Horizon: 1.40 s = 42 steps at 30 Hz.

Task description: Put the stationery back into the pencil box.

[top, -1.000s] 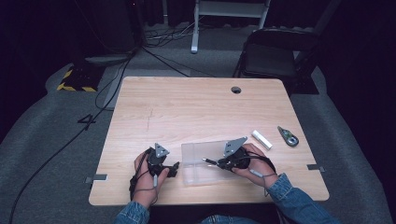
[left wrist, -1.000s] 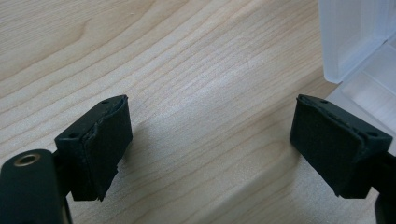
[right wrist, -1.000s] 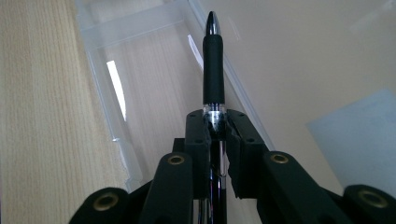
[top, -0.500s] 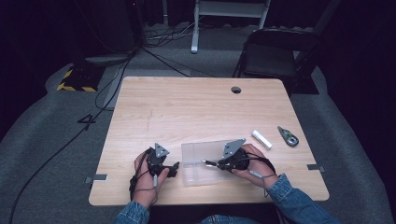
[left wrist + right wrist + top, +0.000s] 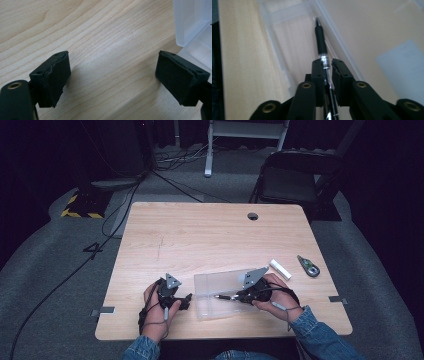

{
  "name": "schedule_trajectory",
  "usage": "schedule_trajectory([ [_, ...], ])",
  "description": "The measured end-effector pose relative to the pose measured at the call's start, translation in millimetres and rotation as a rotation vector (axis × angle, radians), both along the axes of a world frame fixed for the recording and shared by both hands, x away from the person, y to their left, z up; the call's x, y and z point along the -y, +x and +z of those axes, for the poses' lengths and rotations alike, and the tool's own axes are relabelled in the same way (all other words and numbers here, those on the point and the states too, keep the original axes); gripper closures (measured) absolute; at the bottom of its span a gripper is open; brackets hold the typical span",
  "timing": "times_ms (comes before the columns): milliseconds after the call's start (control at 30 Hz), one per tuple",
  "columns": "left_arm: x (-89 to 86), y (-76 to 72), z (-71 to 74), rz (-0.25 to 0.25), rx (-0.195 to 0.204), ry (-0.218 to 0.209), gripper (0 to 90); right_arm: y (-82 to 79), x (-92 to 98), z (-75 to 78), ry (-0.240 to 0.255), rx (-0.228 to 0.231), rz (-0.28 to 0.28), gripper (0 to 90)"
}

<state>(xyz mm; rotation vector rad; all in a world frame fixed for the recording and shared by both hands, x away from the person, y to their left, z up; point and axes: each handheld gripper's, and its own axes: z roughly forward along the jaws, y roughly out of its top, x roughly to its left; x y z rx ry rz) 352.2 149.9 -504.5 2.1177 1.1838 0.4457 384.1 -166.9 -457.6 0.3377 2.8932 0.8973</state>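
Observation:
A clear plastic box (image 5: 220,282) lies open near the table's front edge. My right gripper (image 5: 235,296) is shut on a black pen (image 5: 223,297), which points left over the box. In the right gripper view the pen (image 5: 320,40) runs out from between the pads of the right gripper (image 5: 327,66), its tip over the box tray (image 5: 279,42). My left gripper (image 5: 186,301) rests just left of the box. In the left gripper view the left gripper (image 5: 112,77) is open over bare wood, with the box corner (image 5: 190,22) at the upper right.
A white stick-shaped item (image 5: 280,269) and a small grey and green device (image 5: 309,266) lie right of the box. A cable hole (image 5: 252,216) sits at the table's far edge. A black chair (image 5: 295,175) stands behind the table.

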Motion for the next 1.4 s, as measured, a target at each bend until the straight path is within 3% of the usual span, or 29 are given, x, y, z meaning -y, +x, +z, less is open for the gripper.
schedule_trajectory([
  [133,-0.2,0.1,0.1,-0.002,0.002,0.004,13.2,-2.6,-1.3,-3.9,-0.032,-0.037,0.018,85.4],
  [367,-0.1,0.1,0.1,-0.001,0.001,0.002,13.2,-2.9,-4.9,-14.0,-0.086,-0.077,0.032,77.6],
  [500,-0.2,0.1,0.1,-0.001,0.001,0.003,13.2,-4.1,-6.0,-14.0,-0.09,-0.073,0.023,74.3],
  [600,0.0,0.0,0.0,-0.001,0.0,0.0,13.2,-5.2,-7.7,-14.1,-0.103,-0.028,0.031,63.8],
  [633,-0.1,0.0,0.1,-0.001,0.001,0.002,13.2,-5.2,-8.3,-14.6,-0.1,-0.011,0.027,58.1],
  [767,-0.2,0.1,0.1,-0.001,0.002,0.004,13.2,-3.9,-7.3,-15.5,-0.091,0.001,0.022,52.8],
  [1067,-0.2,0.1,0.1,-0.001,0.001,0.003,13.2,-4.4,-7.2,-15.0,-0.095,-0.003,0.016,52.8],
  [1167,0.0,0.0,0.0,0.0,0.0,0.0,13.2,-4.7,-5.2,-10.9,-0.067,-0.019,0.004,53.1],
  [1400,0.0,0.0,0.0,0.0,0.0,0.0,13.2,-1.7,7.5,9.6,0.011,0.007,-0.052,53.2],
])
